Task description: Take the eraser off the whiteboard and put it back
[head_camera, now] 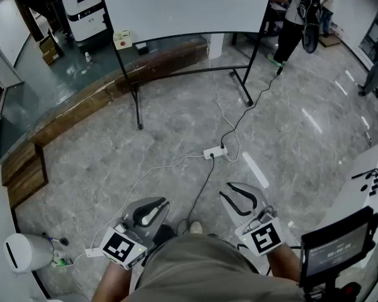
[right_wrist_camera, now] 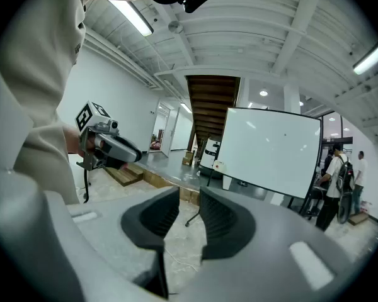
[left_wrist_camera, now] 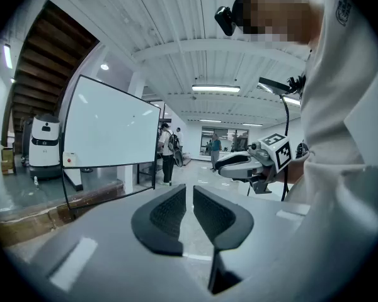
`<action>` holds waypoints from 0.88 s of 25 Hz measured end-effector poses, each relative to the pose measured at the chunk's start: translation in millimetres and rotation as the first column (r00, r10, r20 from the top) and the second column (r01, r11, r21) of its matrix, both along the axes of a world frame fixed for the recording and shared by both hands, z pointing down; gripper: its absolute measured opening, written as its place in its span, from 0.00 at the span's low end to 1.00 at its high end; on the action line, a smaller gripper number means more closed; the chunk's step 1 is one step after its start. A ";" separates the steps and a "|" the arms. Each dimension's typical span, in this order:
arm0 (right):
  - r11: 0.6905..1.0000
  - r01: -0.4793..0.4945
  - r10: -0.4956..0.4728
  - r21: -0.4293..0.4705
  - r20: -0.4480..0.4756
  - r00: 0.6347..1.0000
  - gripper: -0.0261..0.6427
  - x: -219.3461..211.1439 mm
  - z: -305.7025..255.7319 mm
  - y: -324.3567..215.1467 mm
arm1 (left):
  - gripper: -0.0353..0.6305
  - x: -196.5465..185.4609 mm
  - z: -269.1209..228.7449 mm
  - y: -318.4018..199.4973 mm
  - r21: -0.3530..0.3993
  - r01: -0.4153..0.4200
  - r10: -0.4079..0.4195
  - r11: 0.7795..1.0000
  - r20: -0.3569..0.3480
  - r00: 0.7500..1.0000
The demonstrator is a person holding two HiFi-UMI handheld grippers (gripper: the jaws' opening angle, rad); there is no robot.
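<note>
The whiteboard stands on a black frame several steps ahead of me. The eraser, a small cream block with a red spot, sticks to the board's lower left corner; the left gripper view shows the eraser and so does the right gripper view. Both grippers are held low in front of my body, far from the board. My left gripper has its jaws almost together with nothing between them. My right gripper stands a little open and empty.
A power strip with trailing cables lies on the grey floor between me and the board's black legs. A wooden step runs along the left. A person with a backpack stands at the back right. A screen on a stand is close on my right.
</note>
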State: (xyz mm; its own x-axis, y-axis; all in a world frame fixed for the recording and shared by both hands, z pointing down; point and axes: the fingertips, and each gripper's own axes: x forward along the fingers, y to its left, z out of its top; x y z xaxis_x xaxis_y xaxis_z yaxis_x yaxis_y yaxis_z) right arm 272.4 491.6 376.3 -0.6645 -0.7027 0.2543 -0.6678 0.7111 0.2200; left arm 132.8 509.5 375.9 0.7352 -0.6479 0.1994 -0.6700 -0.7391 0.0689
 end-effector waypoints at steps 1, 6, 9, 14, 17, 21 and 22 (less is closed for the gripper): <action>1.000 -0.003 0.003 -0.001 0.002 1.000 0.19 0.7 1.2 -0.3 | 0.12 -0.1 0.1 -0.8 0.002 0.000 0.000 1.000 0.001 1.000; 1.000 -0.006 0.006 -0.003 0.011 1.000 0.18 1.5 2.5 -1.0 | 0.12 -0.1 0.5 -2.0 0.005 0.000 0.000 1.000 0.001 1.000; 1.000 0.001 -0.001 -0.002 0.009 1.000 0.18 -0.1 1.6 -0.4 | 0.12 -0.2 -0.5 -0.7 0.005 0.003 -0.003 1.000 0.001 1.000; 1.000 0.009 -0.009 -0.016 0.013 1.000 0.18 -10.5 1.6 -5.8 | 0.12 -10.0 -1.3 -5.4 0.000 0.012 -0.012 1.000 0.001 1.000; 1.000 0.020 -0.020 -0.024 0.008 1.000 0.18 -19.3 3.6 -14.0 | 0.12 -18.4 -0.2 -11.6 -0.003 0.020 -0.020 1.000 0.000 1.000; 0.999 0.028 -0.028 -0.046 -0.002 1.000 0.18 -35.6 7.3 -25.9 | 0.12 -33.8 -0.4 -22.4 -0.008 0.030 -0.030 1.000 -0.003 1.000; 0.998 0.032 -0.032 -0.047 -0.006 0.999 0.18 -41.1 7.2 -28.9 | 0.12 -38.4 -0.8 -25.4 -0.008 0.029 -0.029 1.000 -0.005 1.000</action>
